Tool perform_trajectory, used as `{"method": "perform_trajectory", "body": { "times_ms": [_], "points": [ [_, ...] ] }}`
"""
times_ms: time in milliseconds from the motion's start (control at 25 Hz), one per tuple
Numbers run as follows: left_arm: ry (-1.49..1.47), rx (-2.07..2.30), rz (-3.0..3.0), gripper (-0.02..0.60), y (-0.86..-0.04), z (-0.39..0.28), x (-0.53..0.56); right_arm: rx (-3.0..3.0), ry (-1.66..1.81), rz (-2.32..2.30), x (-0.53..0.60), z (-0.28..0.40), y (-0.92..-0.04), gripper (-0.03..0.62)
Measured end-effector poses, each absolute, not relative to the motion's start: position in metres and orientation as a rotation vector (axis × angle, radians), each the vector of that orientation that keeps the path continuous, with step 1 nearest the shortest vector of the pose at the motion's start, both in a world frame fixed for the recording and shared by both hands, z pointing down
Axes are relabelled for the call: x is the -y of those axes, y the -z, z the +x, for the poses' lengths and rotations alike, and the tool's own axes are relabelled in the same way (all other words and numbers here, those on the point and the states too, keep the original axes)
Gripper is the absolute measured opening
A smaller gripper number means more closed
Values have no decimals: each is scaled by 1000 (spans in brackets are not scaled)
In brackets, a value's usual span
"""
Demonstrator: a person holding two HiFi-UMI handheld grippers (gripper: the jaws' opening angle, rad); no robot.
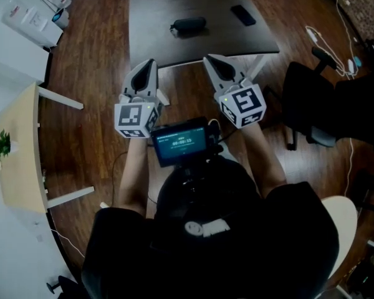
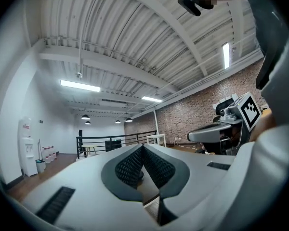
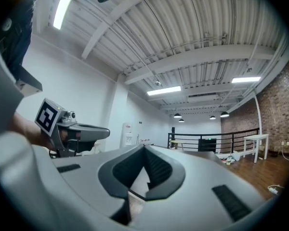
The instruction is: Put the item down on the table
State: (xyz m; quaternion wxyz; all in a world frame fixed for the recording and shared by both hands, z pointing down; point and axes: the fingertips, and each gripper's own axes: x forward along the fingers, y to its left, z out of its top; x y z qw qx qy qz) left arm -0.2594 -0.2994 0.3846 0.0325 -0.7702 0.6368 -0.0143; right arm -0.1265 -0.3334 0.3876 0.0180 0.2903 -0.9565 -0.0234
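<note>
A dark oblong item (image 1: 188, 25) lies on the dark grey table (image 1: 168, 48) ahead, with a flat black object (image 1: 243, 15) to its right. My left gripper (image 1: 151, 62) and right gripper (image 1: 209, 59) are held side by side at the table's near edge, short of the item. Both point level toward the table. In the left gripper view the left gripper (image 2: 143, 146) has its ribbed pads closed tip to tip with nothing between them. The right gripper (image 3: 144, 148) in its own view is likewise shut and empty. Each gripper view shows the other gripper off to its side.
A black office chair (image 1: 311, 104) stands at the right on the wooden floor, with cables (image 1: 327, 42) beyond it. A light wooden table (image 1: 19, 161) with a small plant (image 1: 0, 145) is at the left. A small screen (image 1: 182, 143) sits on the person's chest.
</note>
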Motion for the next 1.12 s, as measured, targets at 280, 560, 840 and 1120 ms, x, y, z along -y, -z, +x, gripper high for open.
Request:
{"method": "perform_trajectory", "body": {
  "times_ms": [280, 560, 840, 1120],
  "points": [
    [18, -1920, -2378, 0, -371, -244, 214, 2978, 128, 909, 246, -119, -370, 9],
    [-21, -1887, -2434, 0, -368, -213, 170, 2952, 164, 917, 194, -95, -362, 9],
    [-3, -1853, -2448, 0, -367, -174, 148, 2958, 162, 955, 170, -61, -355, 9],
    [-2, -1886, -2418, 0, -358, -144, 117, 2951, 121, 968, 143, -23, -354, 9]
  ]
}}
